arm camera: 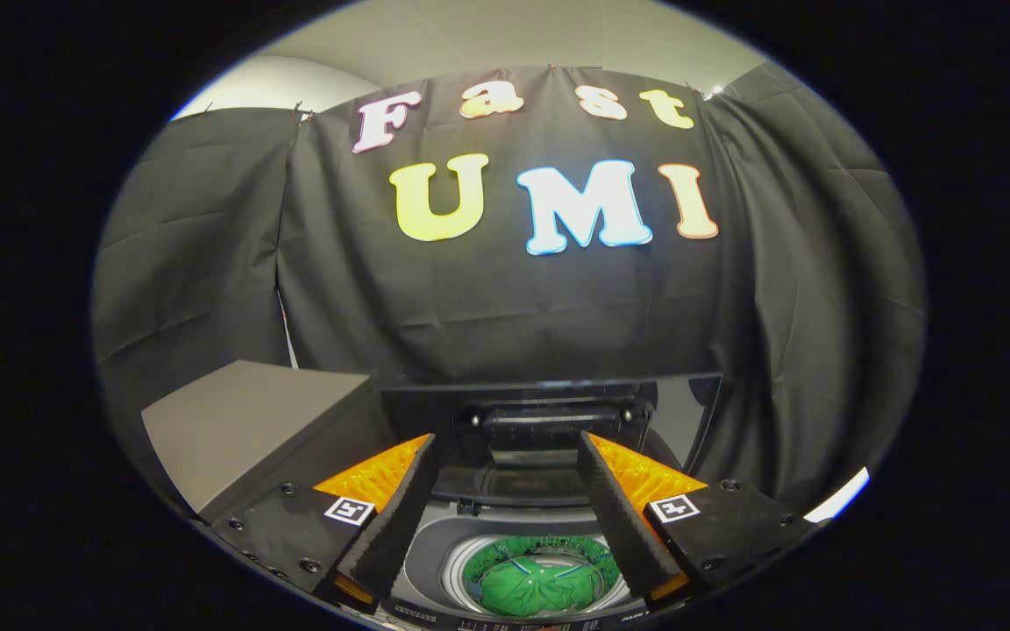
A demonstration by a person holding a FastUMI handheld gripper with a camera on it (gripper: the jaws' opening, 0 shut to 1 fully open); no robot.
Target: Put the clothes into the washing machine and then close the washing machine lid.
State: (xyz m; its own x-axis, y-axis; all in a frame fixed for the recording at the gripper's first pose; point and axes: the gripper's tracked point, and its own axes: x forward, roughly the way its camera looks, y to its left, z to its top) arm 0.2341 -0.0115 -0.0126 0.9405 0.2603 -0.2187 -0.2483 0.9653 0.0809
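Two fingers point(387, 517) of the gripper point(505, 447) are spreading wide, holding nothing, hovering above the washer point(435, 548). Left of them, one grey box point(242, 421) is sitting beside it. Between the fingers, one green garment point(533, 585) is lying inside the drum point(470, 561). Beyond them, one lid point(685, 412) is standing open against the black cloth wall point(505, 298).

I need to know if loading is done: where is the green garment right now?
In the gripper view the green garment lies inside the washing machine drum, below and between the open gripper's fingers, with the raised lid standing beyond it.
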